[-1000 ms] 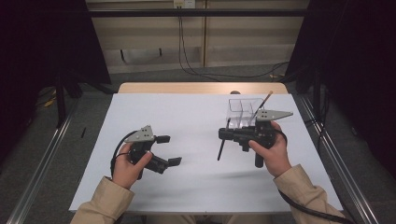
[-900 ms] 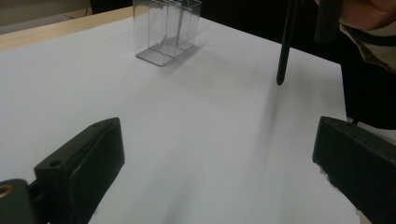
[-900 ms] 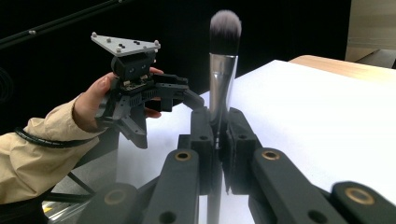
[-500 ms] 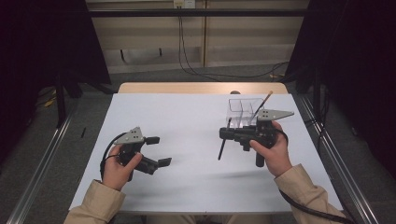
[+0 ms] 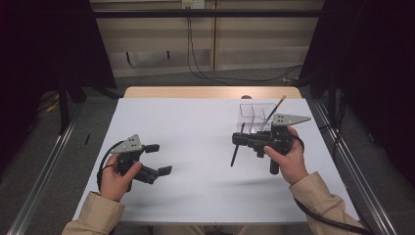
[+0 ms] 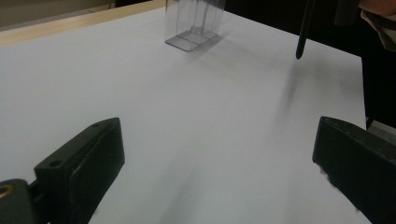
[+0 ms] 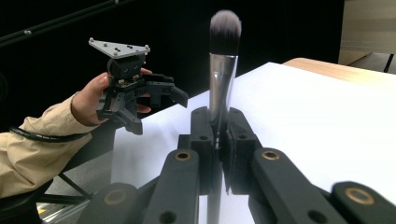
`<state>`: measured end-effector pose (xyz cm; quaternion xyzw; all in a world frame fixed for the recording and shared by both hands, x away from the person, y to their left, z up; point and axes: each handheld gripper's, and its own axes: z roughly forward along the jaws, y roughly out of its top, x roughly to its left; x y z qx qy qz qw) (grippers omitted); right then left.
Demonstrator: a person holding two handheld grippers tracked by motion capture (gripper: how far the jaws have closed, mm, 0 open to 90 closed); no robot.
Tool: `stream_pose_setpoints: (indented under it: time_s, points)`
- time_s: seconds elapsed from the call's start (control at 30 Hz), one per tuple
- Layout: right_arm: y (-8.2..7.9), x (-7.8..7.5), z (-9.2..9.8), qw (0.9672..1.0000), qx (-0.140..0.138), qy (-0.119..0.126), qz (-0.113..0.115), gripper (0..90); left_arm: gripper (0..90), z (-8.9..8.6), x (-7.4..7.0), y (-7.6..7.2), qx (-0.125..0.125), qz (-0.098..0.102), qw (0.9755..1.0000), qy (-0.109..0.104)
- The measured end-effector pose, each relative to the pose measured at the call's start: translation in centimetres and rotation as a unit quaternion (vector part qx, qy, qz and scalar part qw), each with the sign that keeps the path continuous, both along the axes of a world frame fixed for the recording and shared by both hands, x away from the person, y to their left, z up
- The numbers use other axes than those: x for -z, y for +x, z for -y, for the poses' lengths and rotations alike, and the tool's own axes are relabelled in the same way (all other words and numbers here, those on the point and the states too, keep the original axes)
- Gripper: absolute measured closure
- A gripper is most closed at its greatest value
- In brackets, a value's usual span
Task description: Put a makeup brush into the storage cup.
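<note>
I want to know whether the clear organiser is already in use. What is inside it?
A thin dark-handled brush leans out of the clear organiser. The near compartments look empty through the walls; the right gripper covers its lower front edge.

Table [image 5: 205,122] brightly lit, surroundings dark; soft shadows, near tools blurred.
</note>
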<state>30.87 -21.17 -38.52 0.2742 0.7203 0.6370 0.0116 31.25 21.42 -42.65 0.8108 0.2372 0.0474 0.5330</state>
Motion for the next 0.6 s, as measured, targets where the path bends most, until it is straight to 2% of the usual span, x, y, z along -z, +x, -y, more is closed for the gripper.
stream_pose_setpoints:
  time_s: [0.6]
  points:
    - [0.0,-0.1,0.6,1.0,0.005,-0.002,0.004,84.1,2.3,-2.1,-0.1,-0.1,-0.018,0.003,0.9998,0.001]
